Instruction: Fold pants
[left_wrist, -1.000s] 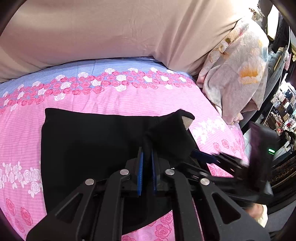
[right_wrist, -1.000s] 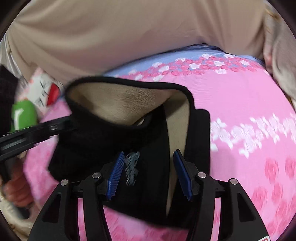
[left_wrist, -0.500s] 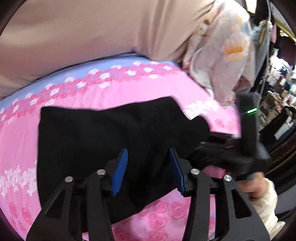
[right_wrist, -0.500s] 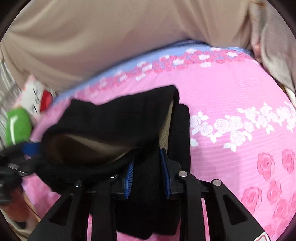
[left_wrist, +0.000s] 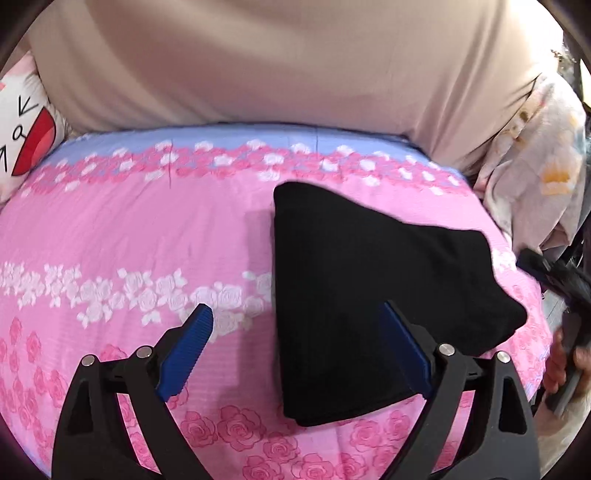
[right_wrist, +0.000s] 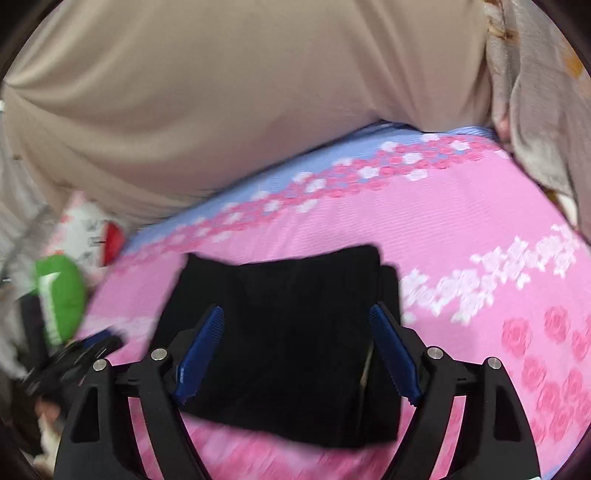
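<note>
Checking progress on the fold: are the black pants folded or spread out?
Folded: the black pants lie as a compact layered block on the pink bedspread, stacked edges showing.

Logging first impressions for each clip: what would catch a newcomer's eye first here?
The black pants, folded into a compact block, lie on the pink rose-print bedsheet and stand out sharply. In front of them the blue-padded left hand-held gripper and right hand-held gripper are opening, pads clear of the cloth. A big beige cushion fills the back.
</note>
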